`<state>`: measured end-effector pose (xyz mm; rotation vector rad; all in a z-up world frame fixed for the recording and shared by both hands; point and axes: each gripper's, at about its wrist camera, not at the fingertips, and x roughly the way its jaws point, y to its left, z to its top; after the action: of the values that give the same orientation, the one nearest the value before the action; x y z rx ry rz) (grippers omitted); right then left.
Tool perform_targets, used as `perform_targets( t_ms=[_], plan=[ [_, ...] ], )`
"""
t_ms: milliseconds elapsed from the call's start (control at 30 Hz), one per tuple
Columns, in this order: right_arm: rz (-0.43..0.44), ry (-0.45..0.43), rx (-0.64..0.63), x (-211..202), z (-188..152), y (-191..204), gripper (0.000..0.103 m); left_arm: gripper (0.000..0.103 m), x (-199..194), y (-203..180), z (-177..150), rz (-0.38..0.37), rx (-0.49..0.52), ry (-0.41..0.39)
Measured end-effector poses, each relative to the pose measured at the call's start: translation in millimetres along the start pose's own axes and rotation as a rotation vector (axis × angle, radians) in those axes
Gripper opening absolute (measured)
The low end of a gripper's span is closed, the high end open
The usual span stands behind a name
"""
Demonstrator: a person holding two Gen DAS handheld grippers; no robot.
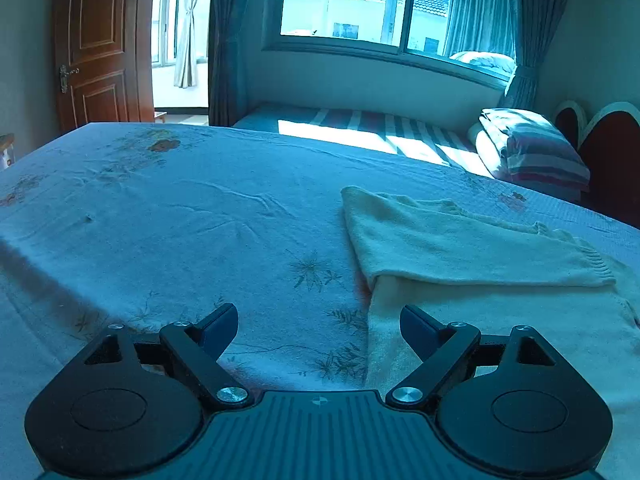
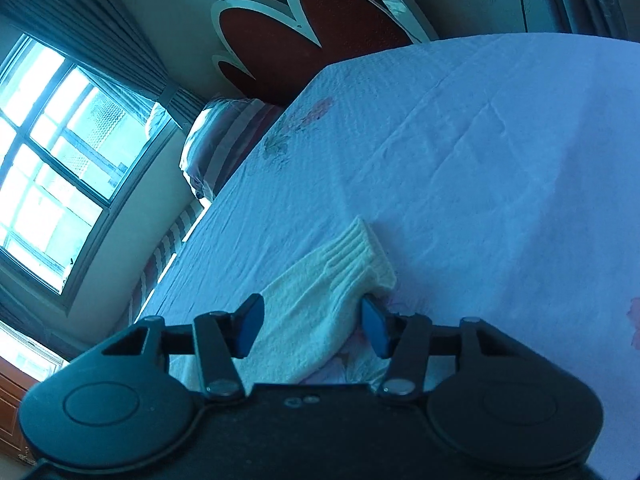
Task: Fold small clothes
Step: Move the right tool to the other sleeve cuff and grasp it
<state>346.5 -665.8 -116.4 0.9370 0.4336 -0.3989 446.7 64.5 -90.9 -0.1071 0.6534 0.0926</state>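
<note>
A cream knitted sweater lies on the pale floral bed sheet, one part folded over the body. My left gripper hovers open and wide at the sweater's left edge. Its right finger is over the cream fabric and its left finger over bare sheet; nothing is gripped. In the right wrist view a sleeve with a ribbed cuff lies flat on the sheet. My right gripper straddles this sleeve with a blue pad close on each side, and the fabric is not bunched.
A second bed with a striped sheet stands under the window, with folded bedding at its head. A red heart-shaped headboard is beyond the sheet's far edge. A brown door is at far left.
</note>
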Motion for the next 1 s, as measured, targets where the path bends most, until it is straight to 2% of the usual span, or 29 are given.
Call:
perform_targets(
  t_ms=[67, 167, 267, 333, 400, 467, 567, 700, 767, 867, 933, 1000],
  plan=[
    [0.054, 0.025, 0.049, 10.1, 2.7, -4.4, 0.039, 0.087, -2.4, 4.0, -0.3, 0.015, 0.002, -0.005],
    [0.055, 0.047, 0.055, 18.3, 3.7, -0.5, 0.018, 0.087, -7.8, 15.1, -0.5, 0.038, -0.003, -0.016],
    [0.072, 0.024, 0.049, 7.7, 2.2, 4.4, 0.024, 0.087, -10.7, 26.4, -2.2, 0.051, -0.032, -0.012],
    [0.157, -0.005, 0.057, -6.1, 1.9, 6.8, 0.036, 0.088, -11.7, 31.7, -5.3, 0.058, -0.048, -0.005],
    [0.208, 0.028, 0.070, -6.7, 3.3, 10.7, 0.042, 0.087, -11.8, 35.4, -8.3, 0.068, -0.056, 0.000],
    [0.201, 0.062, 0.076, -6.4, -0.8, 15.2, 0.042, 0.088, -11.5, 37.7, -10.9, 0.071, -0.063, 0.000],
    [0.192, 0.068, 0.097, -10.6, -10.9, 13.4, 0.042, 0.087, -11.7, 38.3, -13.3, 0.076, -0.064, 0.000],
    [0.092, 0.048, 0.161, -11.8, -13.8, -6.1, 0.043, 0.088, -13.5, 41.3, -12.5, 0.086, -0.059, -0.006],
    [0.072, 0.047, 0.181, -10.3, -13.9, -14.4, 0.040, 0.087, -14.0, 43.9, -10.7, 0.091, -0.061, -0.003],
    [0.094, 0.037, 0.215, -0.6, -9.8, -20.0, 0.036, 0.088, -15.2, 47.0, -7.6, 0.103, -0.061, -0.006],
    [0.105, 0.038, 0.218, 10.3, -6.1, -19.2, 0.030, 0.087, -15.8, 47.1, -5.8, 0.110, -0.062, -0.011],
    [0.131, 0.043, 0.217, 17.6, -1.9, -17.4, 0.034, 0.087, -15.7, 46.3, -4.8, 0.106, -0.059, -0.014]
  ],
)
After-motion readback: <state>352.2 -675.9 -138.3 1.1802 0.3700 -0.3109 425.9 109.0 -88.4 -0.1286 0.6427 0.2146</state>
